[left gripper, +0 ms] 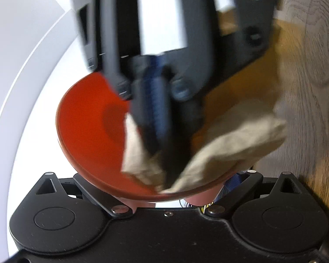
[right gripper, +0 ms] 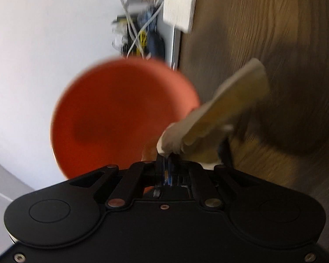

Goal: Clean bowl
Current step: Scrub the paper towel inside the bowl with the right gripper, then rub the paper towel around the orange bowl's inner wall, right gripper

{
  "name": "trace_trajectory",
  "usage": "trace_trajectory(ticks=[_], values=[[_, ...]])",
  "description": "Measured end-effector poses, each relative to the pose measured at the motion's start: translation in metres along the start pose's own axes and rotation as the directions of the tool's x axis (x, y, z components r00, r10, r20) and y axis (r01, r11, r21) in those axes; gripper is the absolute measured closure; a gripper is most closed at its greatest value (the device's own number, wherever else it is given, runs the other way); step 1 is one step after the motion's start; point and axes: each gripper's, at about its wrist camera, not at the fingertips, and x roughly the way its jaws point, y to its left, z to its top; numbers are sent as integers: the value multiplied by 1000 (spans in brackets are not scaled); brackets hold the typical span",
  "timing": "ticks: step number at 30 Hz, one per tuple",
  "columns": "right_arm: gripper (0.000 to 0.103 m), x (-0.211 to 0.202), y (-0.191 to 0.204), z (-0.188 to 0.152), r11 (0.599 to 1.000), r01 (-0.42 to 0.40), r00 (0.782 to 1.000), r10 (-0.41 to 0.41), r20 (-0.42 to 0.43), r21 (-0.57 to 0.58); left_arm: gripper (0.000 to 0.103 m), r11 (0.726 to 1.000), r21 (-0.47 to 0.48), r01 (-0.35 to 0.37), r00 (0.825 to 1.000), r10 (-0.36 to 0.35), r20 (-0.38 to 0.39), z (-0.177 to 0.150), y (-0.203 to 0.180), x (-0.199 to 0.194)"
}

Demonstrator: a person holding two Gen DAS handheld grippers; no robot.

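Observation:
A red bowl hangs in the air, tilted with its inside toward the left wrist camera. My left gripper grips it from below at the near rim, with the fingertips hidden behind the bowl. My right gripper comes down from above, shut on a beige cloth, and its tip rests against the inside of the bowl near the lower rim. In the right wrist view the bowl is blurred. There the cloth sticks up and to the right from the shut right gripper.
A wooden surface fills the right side of both views. A white wall lies behind the bowl. Beyond the bowl, a white box and a bundle of cables stand at the edge of the wood.

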Motion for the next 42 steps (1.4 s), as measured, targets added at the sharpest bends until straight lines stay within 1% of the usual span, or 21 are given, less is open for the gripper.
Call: trace_trajectory(ticks=[3,6,8,12,14,17,20,21,23,25,27,29,35,36,38,42], values=[[98,4,11,-3,1000,-21,1000,21,-6,-9,8,1000,0,0,1000,0,0,0,-1,0],[98,7,19,-1,999,-34,999,34,3,-23,8,1000,0,0,1000,0,0,0,-1,0],[98,6,29,2,998,-57,998,57,11,-36,8,1000,0,0,1000,0,0,0,-1,0],[98,-1,44,11,994,-98,993,101,56,-57,8,1000,0,0,1000,0,0,0,-1,0],[98,-8,48,21,992,-116,988,120,94,-49,8,1000,0,0,1000,0,0,0,-1,0],[98,-16,45,32,993,-119,982,121,145,-23,8,1000,0,0,1000,0,0,1,-2,0],[98,-25,32,44,993,-112,973,104,205,30,8,1000,0,1,1000,-1,0,2,-1,0],[98,-25,31,45,993,-107,973,97,211,39,8,1000,0,0,1000,0,0,1,-2,1],[98,-27,19,47,994,-65,970,41,240,91,8,1000,0,0,1000,0,0,1,-2,2],[98,-26,2,47,984,-18,966,-28,258,175,8,1000,0,1,1000,-1,1,1,-2,2],[98,-21,-12,48,974,-12,967,-46,250,227,8,1000,0,1,1000,-1,0,2,-2,2],[98,-13,-23,43,964,6,973,-67,219,267,8,1000,0,1,1000,-1,0,2,-2,2],[98,11,-31,18,959,24,993,-56,106,284,8,1000,0,1,1000,-1,0,3,-3,2],[98,12,-31,16,957,16,994,-46,97,290,8,1000,0,1,1000,-1,0,3,-3,2],[98,18,-32,7,943,-36,997,13,71,331,8,1000,1,1,1000,-1,0,3,-3,2],[98,16,-21,-2,919,-117,992,87,95,377,8,1000,0,1,1000,-1,0,2,-3,2]])
